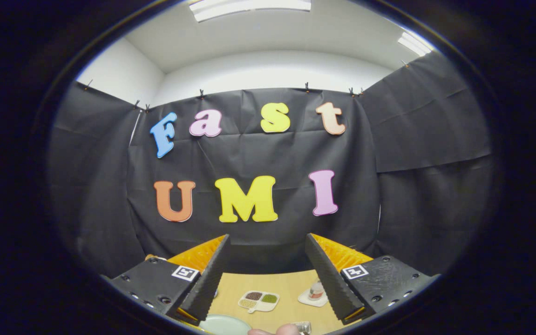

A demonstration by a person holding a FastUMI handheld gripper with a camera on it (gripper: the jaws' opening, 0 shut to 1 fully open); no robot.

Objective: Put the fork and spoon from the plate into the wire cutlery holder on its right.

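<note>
My gripper (pixel 267 238) is open, held high above the wooden table (pixel 291 279) and aimed at the booth's back wall, with nothing between its fingers. Far below, between the fingers, the rim of a pale green plate (pixel 223 324) peeks in at the near side of the table. To its right lies a small bit of shiny metal (pixel 301 327); too little of it shows to tell what it is. A person's fingertips (pixel 274 331) sit just beside that metal piece.
Beyond the plate, a white divided dish (pixel 258 300) holds dark, green and pale grains. To its right a small jar (pixel 315 289) stands on a white coaster. Black cloth walls close off the back and both sides of the table.
</note>
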